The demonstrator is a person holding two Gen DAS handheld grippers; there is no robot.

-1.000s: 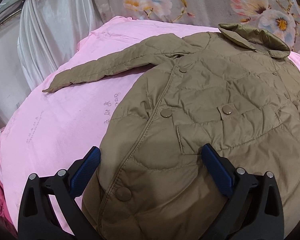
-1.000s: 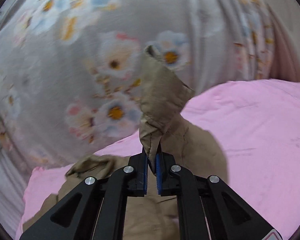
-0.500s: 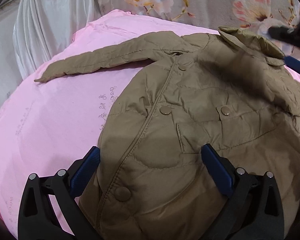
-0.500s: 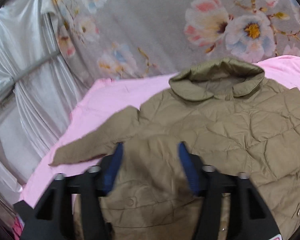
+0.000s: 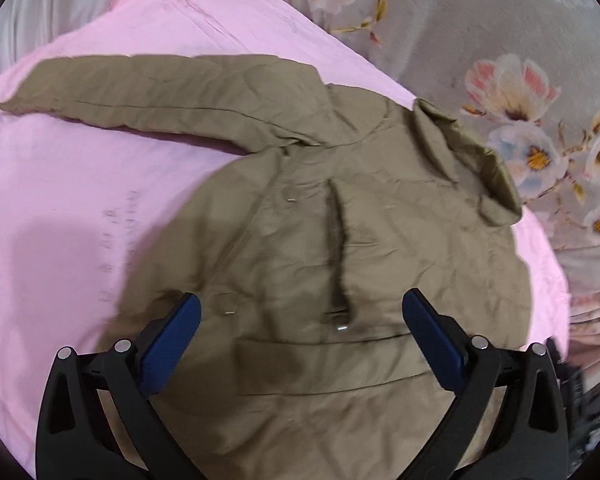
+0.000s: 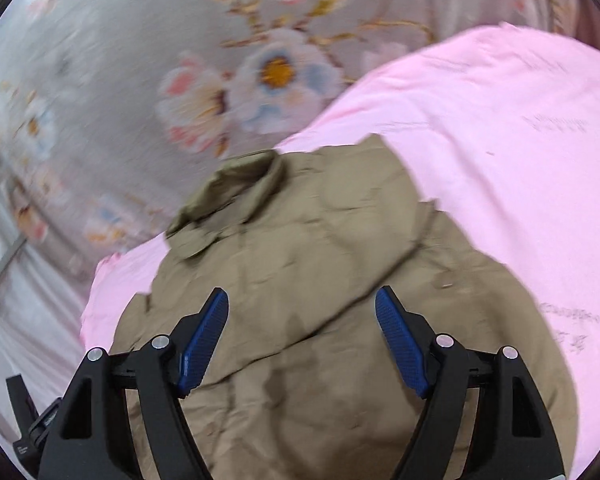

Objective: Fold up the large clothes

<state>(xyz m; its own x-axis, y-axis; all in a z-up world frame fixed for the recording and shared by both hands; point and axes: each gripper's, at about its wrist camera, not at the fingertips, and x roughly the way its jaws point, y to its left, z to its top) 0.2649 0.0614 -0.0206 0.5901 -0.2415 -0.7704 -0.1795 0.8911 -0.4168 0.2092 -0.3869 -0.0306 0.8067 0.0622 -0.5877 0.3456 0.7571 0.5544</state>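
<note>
Lying flat on pink sheet [image 5: 60, 208], khaki jacket [image 5: 380, 240]; unfolded sleeve [image 5: 140, 96] stretches far-left of left gripper [image 5: 300, 336], nearer than right gripper [image 6: 302, 344]. Both jaws wide, empty.

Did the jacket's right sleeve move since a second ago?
Yes. The khaki quilted jacket's right sleeve, held up against the floral curtain then, now lies folded across the jacket's front.

Left gripper [image 5: 300, 334] jaws spread wide, right gripper [image 6: 302, 338] apparently likewise, both empty
</note>
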